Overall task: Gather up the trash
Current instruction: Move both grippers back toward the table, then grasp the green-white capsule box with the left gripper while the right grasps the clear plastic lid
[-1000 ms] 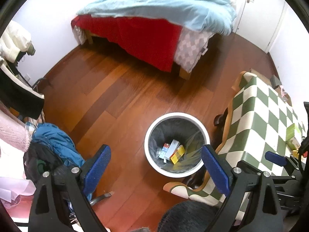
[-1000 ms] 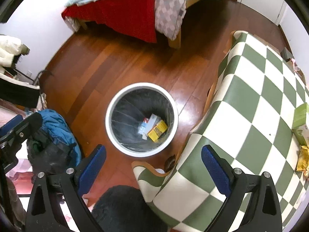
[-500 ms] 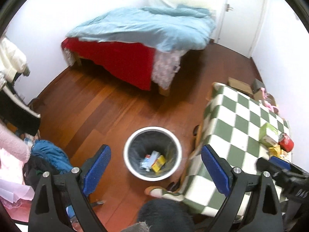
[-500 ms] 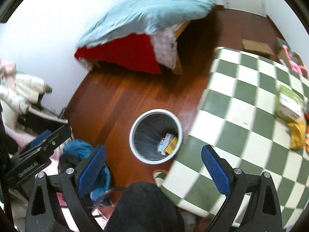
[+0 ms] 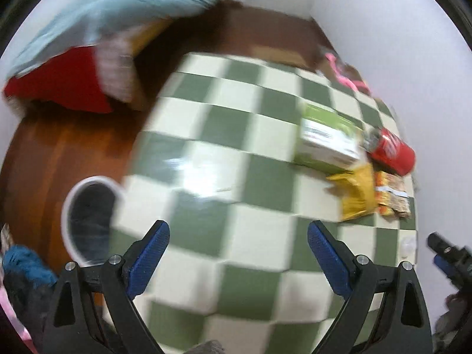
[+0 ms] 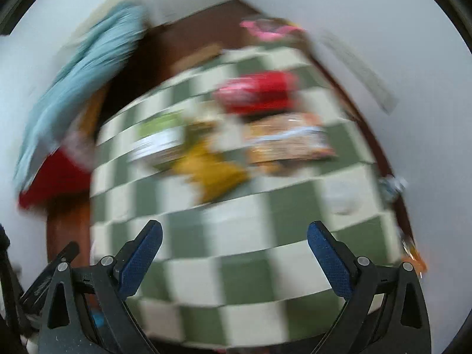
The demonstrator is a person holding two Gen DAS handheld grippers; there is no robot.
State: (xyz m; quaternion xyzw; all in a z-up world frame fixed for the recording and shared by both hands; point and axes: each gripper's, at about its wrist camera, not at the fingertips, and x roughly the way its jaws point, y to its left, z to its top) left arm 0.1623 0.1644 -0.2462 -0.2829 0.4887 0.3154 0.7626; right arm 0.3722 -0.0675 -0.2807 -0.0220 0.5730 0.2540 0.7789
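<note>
while jaws gape, red can [image 5: 391, 155] lies well beyond.

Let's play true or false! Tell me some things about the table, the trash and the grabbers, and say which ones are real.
1. Both grabbers are empty. True: the left hand-held gripper and the right hand-held gripper are open, holding nothing.
2. A red can lies on its side on the checkered table. True.
3. The red can is inside the trash bin. False: it is on the table, near the far edge.
4. The yellow wrapper lies on the floor. False: it is on the table, below the green box.
5. The table is plain blue. False: it has green and white checks.
</note>
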